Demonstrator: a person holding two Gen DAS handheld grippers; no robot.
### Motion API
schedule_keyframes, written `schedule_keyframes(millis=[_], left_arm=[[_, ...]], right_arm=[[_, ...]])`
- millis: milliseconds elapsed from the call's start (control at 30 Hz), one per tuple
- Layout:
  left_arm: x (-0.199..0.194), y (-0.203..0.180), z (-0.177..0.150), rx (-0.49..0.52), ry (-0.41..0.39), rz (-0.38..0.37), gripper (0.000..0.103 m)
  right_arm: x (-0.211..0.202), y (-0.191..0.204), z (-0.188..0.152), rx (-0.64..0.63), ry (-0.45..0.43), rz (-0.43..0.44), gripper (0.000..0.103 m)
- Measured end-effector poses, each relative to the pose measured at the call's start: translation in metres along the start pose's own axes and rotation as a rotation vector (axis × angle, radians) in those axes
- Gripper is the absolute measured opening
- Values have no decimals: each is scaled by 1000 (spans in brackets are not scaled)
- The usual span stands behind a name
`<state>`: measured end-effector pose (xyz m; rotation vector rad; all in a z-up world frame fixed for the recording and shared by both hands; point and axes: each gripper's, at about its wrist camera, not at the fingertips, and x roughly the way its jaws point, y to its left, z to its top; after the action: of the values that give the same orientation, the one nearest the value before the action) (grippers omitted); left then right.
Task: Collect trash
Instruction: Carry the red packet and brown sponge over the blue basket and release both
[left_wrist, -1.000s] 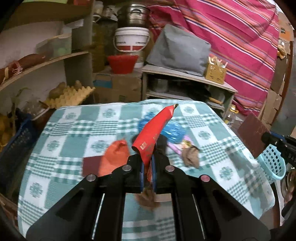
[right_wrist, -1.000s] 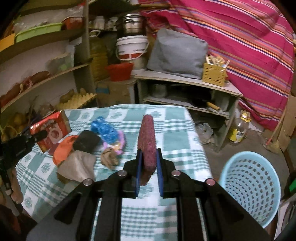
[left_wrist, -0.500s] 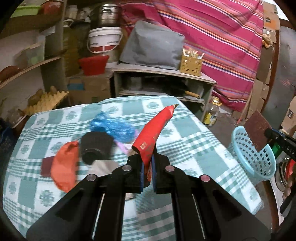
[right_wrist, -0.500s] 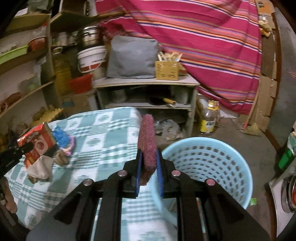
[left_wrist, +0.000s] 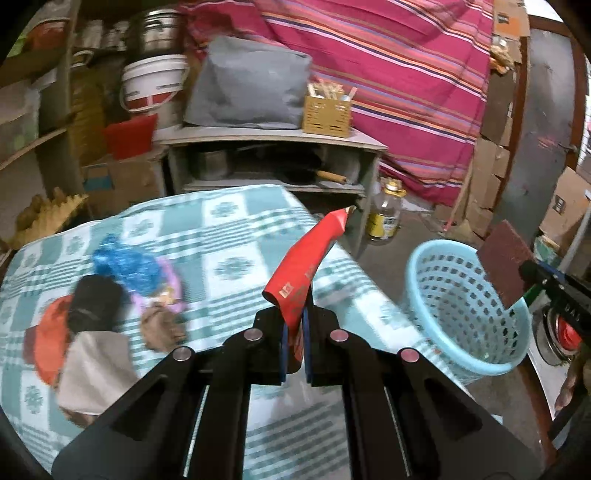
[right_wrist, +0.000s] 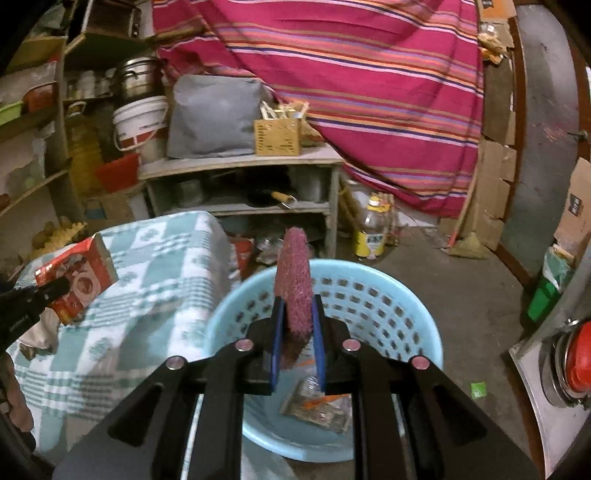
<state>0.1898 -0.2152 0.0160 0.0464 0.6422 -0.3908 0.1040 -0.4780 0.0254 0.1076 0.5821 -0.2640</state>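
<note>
The left gripper (left_wrist: 294, 334) is clamped on a red carton (left_wrist: 308, 264) above the tabletop (left_wrist: 229, 236), which carries a green checked cloth and loose trash (left_wrist: 110, 295). The right gripper (right_wrist: 297, 334) pinches a maroon scouring pad (right_wrist: 295, 284) over the blue basket (right_wrist: 417, 314), standing on the concrete floor (right_wrist: 469, 291). A striped curtain (right_wrist: 369, 74) and cluttered shelves (right_wrist: 240, 162) stand behind.

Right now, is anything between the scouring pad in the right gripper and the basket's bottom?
Nothing blocks it. In the right wrist view the maroon scouring pad hangs over the open blue basket; only a crumpled wrapper lies on the basket's bottom.
</note>
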Motion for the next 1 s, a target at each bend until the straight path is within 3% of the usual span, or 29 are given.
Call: schedule_keyframes(millis=[367,600,1000], left_arm=[[38,-76,6,78,26,-136,4],[49,-117,14,118,22,-201,4],[71,-158,27,154,41,-242,6]], right_arm=[[1,-54,-9,104,1,-72,15],[3,-68,-8,134,-12,-86,15],[8,-74,-6,148,-23,-119,15]])
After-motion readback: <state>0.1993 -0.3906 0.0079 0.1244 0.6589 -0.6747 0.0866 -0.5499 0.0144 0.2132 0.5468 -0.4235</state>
